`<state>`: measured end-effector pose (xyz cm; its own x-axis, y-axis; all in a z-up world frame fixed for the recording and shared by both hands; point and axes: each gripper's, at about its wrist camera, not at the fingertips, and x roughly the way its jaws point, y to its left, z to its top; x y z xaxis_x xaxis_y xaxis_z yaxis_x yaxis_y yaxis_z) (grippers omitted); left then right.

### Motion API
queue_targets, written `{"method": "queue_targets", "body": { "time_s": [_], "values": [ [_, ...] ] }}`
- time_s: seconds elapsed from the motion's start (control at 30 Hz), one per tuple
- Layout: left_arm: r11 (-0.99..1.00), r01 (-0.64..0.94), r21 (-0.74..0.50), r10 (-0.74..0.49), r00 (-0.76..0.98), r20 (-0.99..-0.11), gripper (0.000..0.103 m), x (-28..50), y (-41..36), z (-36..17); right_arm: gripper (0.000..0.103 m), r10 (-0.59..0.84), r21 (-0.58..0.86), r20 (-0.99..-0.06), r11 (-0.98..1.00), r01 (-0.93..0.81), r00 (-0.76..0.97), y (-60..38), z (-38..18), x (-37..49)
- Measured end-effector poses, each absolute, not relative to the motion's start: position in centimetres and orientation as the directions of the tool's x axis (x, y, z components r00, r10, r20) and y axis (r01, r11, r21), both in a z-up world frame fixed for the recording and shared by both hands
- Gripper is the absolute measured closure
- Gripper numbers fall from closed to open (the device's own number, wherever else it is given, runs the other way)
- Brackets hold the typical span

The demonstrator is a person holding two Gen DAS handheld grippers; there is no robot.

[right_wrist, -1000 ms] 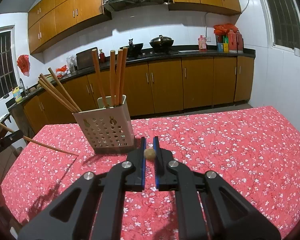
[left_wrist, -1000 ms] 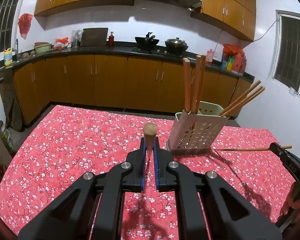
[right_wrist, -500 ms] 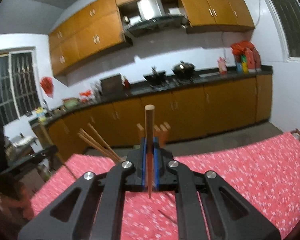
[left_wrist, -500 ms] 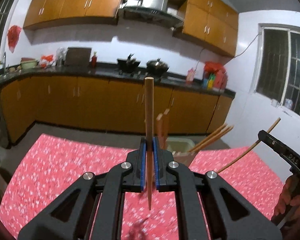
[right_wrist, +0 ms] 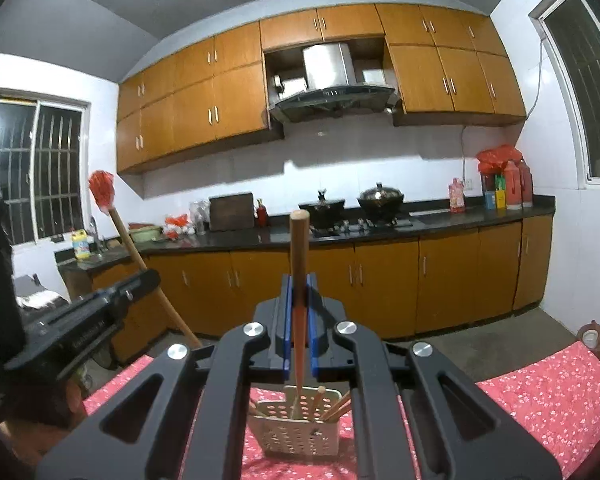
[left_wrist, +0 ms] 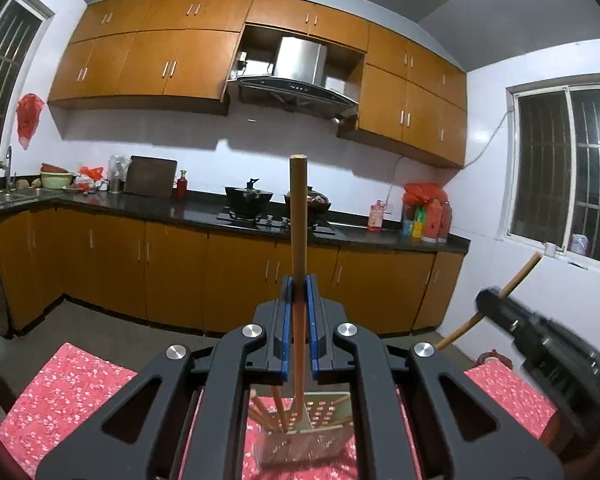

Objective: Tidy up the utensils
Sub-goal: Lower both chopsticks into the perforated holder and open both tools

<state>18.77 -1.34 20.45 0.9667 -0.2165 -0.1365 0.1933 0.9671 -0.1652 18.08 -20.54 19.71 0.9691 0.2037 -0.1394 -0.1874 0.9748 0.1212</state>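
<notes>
A wooden chopstick [left_wrist: 298, 240] stands upright, clamped between the blue pads of the left gripper [left_wrist: 299, 312], its lower tip hanging above the perforated white utensil holder [left_wrist: 300, 446], which stands on the red floral table [left_wrist: 72, 384]. The right gripper [right_wrist: 299, 312] pinches a second chopstick [right_wrist: 299, 256] the same way over that holder, which already carries several more chopsticks, though blur probably hides their exact count.

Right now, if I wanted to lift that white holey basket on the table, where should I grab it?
Probably the top rim of the basket, coming straight down from above: it stands upright and open-topped. Pick a rim stretch away from the chopsticks inside, since both grippers already hold a chopstick.
</notes>
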Motion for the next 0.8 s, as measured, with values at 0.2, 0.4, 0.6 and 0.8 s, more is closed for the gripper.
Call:
{"method": "queue_targets", "body": {
  "time_s": [0.2, 0.4, 0.6, 0.8],
  "values": [
    [0.968, 0.179, -0.174, -0.208, 0.963, -0.171, 0.095, 21.3, -2.2, 17.9, 0.095, 0.207, 0.131, -0.213, 0.975, -0.182, 0.955, -20.2, 17.7, 21.0],
    [0.966, 0.181, -0.183, -0.218, 0.953, -0.209, 0.095, 22.7, -2.4, 16.5, 0.094, 0.227, 0.132, -0.266, 0.971, -0.198, 0.937, -19.6, 16.6, 22.5],
    [0.963, 0.180, -0.200, -0.226, 0.945, -0.235, 0.090, 22.7, -1.8, 16.4, 0.051, 0.221, 0.160, -0.241, 0.969, -0.185, 0.945, -20.4, 17.0, 21.7],
    [0.958, 0.166, -0.233, -0.214, 0.956, -0.199, 0.068, 21.3, -0.1, 17.8, 0.047, 0.213, 0.181, -0.205, 0.967, -0.177, 0.955, -21.4, 17.7, 19.8]
  ]
}}
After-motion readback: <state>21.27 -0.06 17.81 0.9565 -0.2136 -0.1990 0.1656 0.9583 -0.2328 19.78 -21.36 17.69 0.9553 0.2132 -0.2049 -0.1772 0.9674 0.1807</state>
